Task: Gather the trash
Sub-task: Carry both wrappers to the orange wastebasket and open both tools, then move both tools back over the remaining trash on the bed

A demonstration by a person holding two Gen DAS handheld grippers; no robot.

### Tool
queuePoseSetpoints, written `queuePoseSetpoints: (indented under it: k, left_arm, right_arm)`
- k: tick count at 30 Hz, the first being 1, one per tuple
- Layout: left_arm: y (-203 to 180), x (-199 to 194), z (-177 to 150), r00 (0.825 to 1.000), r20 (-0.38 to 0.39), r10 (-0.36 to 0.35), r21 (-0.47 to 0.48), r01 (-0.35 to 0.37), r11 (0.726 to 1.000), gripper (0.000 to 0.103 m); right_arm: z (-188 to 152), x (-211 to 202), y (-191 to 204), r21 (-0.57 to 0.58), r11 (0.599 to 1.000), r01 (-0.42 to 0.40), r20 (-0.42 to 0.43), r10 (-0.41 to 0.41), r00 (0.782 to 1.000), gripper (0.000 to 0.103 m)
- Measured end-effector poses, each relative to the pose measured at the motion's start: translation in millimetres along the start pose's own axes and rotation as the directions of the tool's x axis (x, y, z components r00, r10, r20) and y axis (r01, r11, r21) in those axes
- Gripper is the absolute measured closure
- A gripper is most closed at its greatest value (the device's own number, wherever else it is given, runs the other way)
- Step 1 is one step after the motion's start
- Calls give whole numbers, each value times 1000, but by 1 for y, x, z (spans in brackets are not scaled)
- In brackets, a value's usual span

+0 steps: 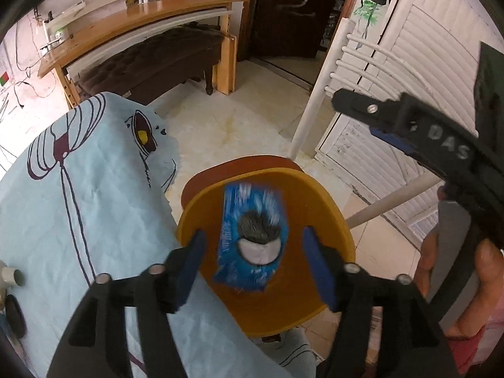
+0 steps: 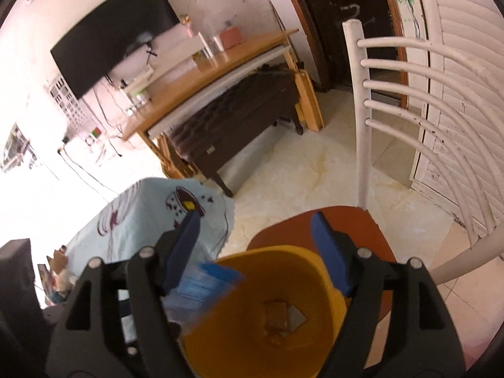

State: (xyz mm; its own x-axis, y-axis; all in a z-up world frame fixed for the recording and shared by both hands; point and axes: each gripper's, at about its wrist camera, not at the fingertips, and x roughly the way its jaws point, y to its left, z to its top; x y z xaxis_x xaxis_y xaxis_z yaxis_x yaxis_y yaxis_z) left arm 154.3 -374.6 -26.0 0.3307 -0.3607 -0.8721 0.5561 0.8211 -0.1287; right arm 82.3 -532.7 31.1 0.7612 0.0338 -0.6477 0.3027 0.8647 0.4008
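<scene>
Wrapper, blue and blurred, sits between the spread fingers of the left tool, touching neither, over the yellow bin on the chair seat. Right tool is spread wide above the bin's rim, pinching nothing.

Bin: stands on the chair seat, just beside the table edge.
Wrapper: over the bin's mouth, between the left gripper fingers (contact unclear, blurred).
Right gripper: above the bin.
Chair back: behind the bin.
</scene>
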Motion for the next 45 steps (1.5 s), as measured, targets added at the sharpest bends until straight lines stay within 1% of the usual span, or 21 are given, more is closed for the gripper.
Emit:
queuePoseSetpoints:
  k: [1,6,9,11,12,14,18,21,25,28,33,34,36,37,41,42,45]
  left_arm:
    - [1,0,-1,1000,2,4,-2,-4,1000,42]
    - [10,-9,-7,1000,11,10,-27,-10,1000,42]
    - [20,-28,-13,999,50,7,-48,-5,999,42]
    - [27,-39,-16,997,77,18,-57,-13,998,42]
    - [30,-45,-18,996,90,23,-63,-18,998,40]
    - [40,-60,-24,992,119,29,-79,-20,997,36]
    - [64,-91,-40,980,183,73,-111,-53,992,29]
    - [86,-115,-56,963,227,143,-132,-115,985,27]
    - [126,-146,-76,938,251,238,-199,-191,961,26]
    - [162,-172,-93,914,260,310,-267,-240,933,25]
    - [216,-213,-115,892,262,368,-372,-258,892,24]
    - [227,-220,-119,886,259,385,-393,-267,880,24]
    - [243,-228,-125,880,252,403,-424,-274,863,23]
    - [255,-233,-129,879,242,411,-447,-275,851,23]
    - [289,-240,-144,883,212,419,-497,-271,824,23]
    - [299,-241,-147,888,205,413,-512,-262,818,23]
    - [316,-236,-152,903,193,385,-537,-231,811,23]
  right_arm:
    - [1,-1,0,3,1000,-7,4,7,1000,25]
    - [1,-5,5,-7,1000,-11,14,11,1000,25]
    - [0,-7,12,-22,1000,-18,22,19,1000,25]
    - [-1,-7,22,-46,999,-23,21,24,999,23]
    - [-1,-6,25,-52,998,-25,22,26,999,20]
    - [-3,-4,34,-69,997,-36,18,37,999,19]
    - [-9,3,63,-126,990,-66,-4,66,998,19]
    - [-16,11,87,-179,980,-91,-29,87,996,19]
    - [-27,17,116,-233,963,-136,-56,126,990,19]
    - [-37,18,141,-287,943,-170,-75,154,985,19]
    - [-54,19,174,-356,910,-213,-107,186,977,19]
    - [-58,20,181,-370,902,-225,-117,195,974,17]
    - [-64,20,190,-383,891,-245,-128,211,969,12]
    - [-67,20,195,-388,885,-258,-135,223,966,12]
    - [-77,20,209,-402,863,-305,-161,261,952,12]
    - [-80,20,214,-409,856,-318,-171,270,948,12]
    - [-87,20,224,-422,841,-339,-186,285,940,12]
